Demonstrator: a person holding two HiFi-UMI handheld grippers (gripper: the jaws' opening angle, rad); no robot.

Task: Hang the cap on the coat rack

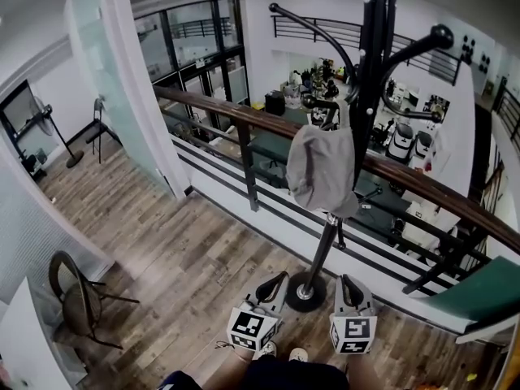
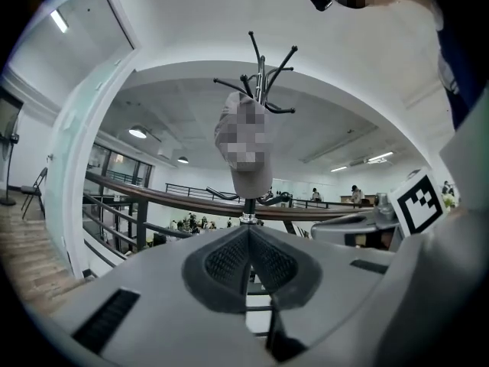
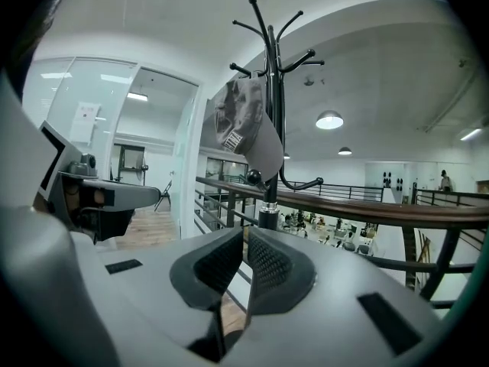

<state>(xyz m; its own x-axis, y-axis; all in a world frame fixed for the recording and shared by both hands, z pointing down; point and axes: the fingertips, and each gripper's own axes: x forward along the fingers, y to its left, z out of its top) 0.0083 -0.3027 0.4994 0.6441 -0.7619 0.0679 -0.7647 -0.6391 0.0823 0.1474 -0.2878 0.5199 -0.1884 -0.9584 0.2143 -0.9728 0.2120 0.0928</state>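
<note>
On the rack (image 1: 372, 96), the cap (image 1: 322, 169) hangs above the left hand-held gripper (image 1: 279, 278).

No words or numbers can be read: the cap (image 3: 248, 125) carries a striped printed patch too small to make out, the sheet (image 3: 85, 119) on the glass partition (image 3: 53, 102) is illegible, and the marker cubes (image 1: 253, 328) bear only black-and-white square patterns.

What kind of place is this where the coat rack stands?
Probably an upper-floor gallery of an office or lab building: a railing overlooks tables and equipment on the floor below, and a glass partition stands beside it.
</note>
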